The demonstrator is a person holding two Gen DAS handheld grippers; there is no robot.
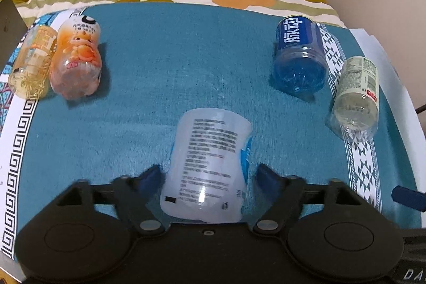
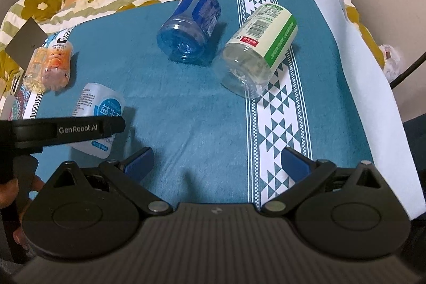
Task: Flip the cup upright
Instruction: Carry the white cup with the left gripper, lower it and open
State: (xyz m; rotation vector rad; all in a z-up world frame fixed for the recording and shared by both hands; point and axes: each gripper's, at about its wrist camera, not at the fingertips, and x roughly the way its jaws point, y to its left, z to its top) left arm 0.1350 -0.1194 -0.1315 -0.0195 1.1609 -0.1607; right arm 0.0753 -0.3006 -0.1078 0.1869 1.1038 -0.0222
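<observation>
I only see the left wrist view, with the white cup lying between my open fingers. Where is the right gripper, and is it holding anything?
Observer: The right gripper is open and holds nothing; only the teal cloth lies between its fingers.
Operator: What's on the side of the white cup that I can't see?
Observer: The white cup has a light blue patch with large white characters there.
Operator: And the pale cup on my right?
Observer: The pale cup lies on its side, and its label carries a barcode and a green band.
</observation>
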